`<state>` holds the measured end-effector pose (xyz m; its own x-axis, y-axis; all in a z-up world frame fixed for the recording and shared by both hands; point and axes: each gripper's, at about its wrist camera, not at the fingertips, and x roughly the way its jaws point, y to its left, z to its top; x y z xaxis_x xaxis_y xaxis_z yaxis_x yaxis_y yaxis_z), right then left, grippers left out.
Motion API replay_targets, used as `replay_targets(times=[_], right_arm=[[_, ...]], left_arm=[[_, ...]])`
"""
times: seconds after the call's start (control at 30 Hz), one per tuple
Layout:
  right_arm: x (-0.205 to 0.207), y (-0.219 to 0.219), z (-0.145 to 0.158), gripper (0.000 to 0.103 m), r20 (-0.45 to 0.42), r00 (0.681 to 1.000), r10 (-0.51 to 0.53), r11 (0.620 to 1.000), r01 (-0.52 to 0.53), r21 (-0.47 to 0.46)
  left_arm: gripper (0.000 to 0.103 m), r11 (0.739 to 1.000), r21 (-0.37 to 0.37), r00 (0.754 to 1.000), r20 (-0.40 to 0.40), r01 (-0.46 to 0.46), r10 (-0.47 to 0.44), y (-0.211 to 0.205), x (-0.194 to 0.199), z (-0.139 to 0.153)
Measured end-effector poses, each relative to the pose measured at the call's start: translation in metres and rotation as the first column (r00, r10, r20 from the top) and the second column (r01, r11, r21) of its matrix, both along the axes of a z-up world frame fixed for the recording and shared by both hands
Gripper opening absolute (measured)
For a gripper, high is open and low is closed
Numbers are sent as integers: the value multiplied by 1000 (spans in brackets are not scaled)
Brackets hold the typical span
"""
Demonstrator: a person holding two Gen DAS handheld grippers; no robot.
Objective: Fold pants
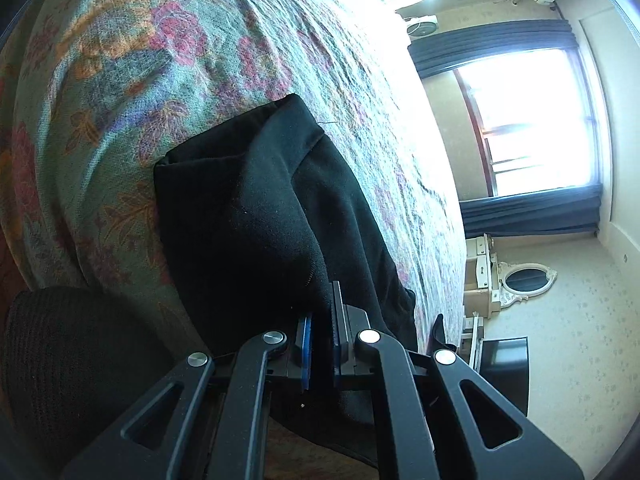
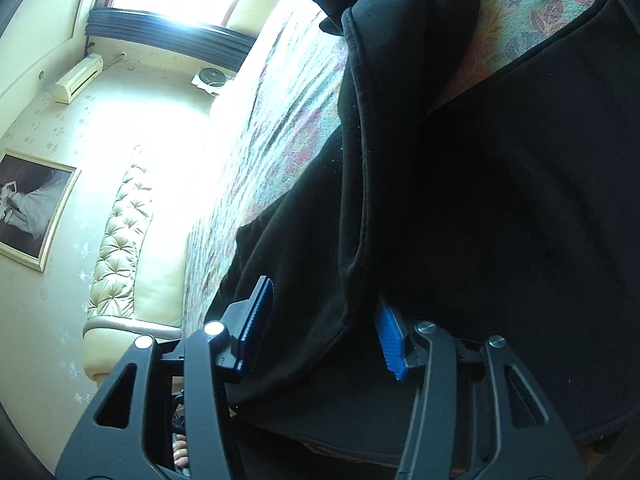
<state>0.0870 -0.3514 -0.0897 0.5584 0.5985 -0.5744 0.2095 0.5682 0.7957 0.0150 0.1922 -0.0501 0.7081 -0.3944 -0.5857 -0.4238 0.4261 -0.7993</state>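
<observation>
Our left gripper [image 1: 320, 344] is clamped on the soft black knit pants [image 1: 248, 208]; our right gripper [image 2: 324, 328] straddles a limp fold, not visibly pinching. Hems give the surest hold.

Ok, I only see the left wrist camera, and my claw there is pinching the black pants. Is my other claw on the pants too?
Observer: The right claw has a thick fold of the black pants between its blue pads. The jaws stand apart, and I cannot tell if they squeeze it.
Operator: What's past the pants on that side?
Observer: A padded cream headboard at the end of the flowery bedspread.
Operator: Anything on that wall?
Observer: A framed picture hangs beside the headboard.
</observation>
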Motion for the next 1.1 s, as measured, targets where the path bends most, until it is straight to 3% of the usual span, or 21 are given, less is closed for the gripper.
replay_targets(times=[0.07, 0.2, 0.37, 0.5, 0.63, 0.73, 0.9, 1.0, 1.03, 1.1], right_arm=[[2, -4, -6, 7, -2, 1000, -20, 1000, 20, 16], [-9, -3, 7, 7, 70, 997, -36, 998, 32, 47], [-44, 12, 37, 7, 163, 986, -12, 999, 3, 54], [-62, 22, 6, 7, 90, 996, 8, 999, -13, 53], [-76, 16, -32, 6, 1, 1000, -20, 994, 19, 106], [-74, 19, -26, 6, 27, 1000, -4, 997, 2, 74], [-73, 24, -20, 7, 32, 999, 11, 999, -13, 41], [-79, 20, -18, 13, 11, 1000, 16, 999, -16, 32], [-82, 17, -14, 21, 12, 1000, 19, 1000, -20, 14], [-85, 12, -1, 32, 20, 999, 33, 997, -31, -64]], left_arm=[[7, 1000, -3, 1000, -6, 3, -3, 1, 0, -2], [7, 999, -40, 1000, -13, -1, 1, 5, 0, -4], [7, 1000, -3, 999, 53, 10, -9, 8, 6, 15], [7, 999, 32, 995, 97, 10, -13, 20, 1, 23], [7, 998, 21, 998, -18, 59, -59, 27, -4, -11], [9, 998, -17, 995, -71, 69, -70, 30, -10, -33], [11, 995, 38, 994, -69, 87, -84, 27, -9, -21], [13, 995, 47, 994, -63, 89, -86, 27, -11, -14], [15, 996, 44, 995, -67, 75, -72, 30, -13, -11], [31, 999, 40, 997, -79, 25, -22, 42, -25, -8]])
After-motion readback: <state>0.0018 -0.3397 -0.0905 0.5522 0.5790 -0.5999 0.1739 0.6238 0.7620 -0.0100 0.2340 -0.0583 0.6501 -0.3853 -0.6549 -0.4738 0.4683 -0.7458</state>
